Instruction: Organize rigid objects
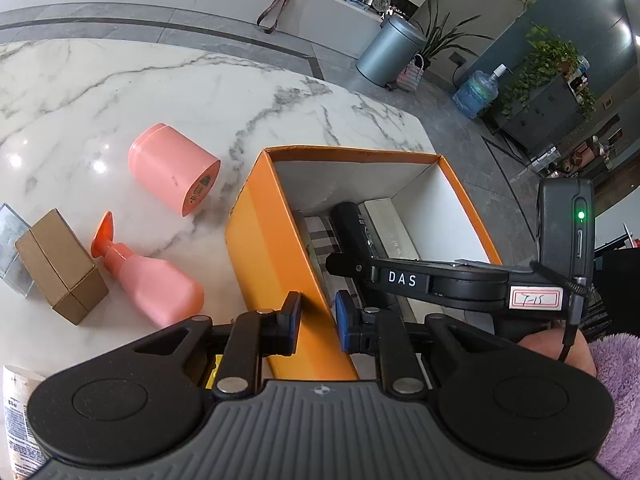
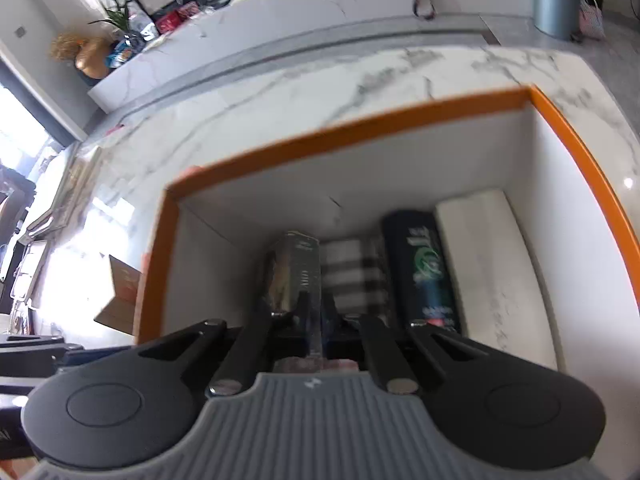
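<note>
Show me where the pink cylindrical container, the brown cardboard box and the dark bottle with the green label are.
pink cylindrical container (image 1: 170, 168): left wrist view, curved side.
brown cardboard box (image 1: 60, 266): left wrist view, top face.
dark bottle with green label (image 2: 424, 268): right wrist view, label.

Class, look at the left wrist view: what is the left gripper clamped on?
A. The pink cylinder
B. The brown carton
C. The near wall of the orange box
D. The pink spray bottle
C: the left gripper has one pad outside and one inside the wall of the orange box, while the other three things lie apart on the marble table.
</note>
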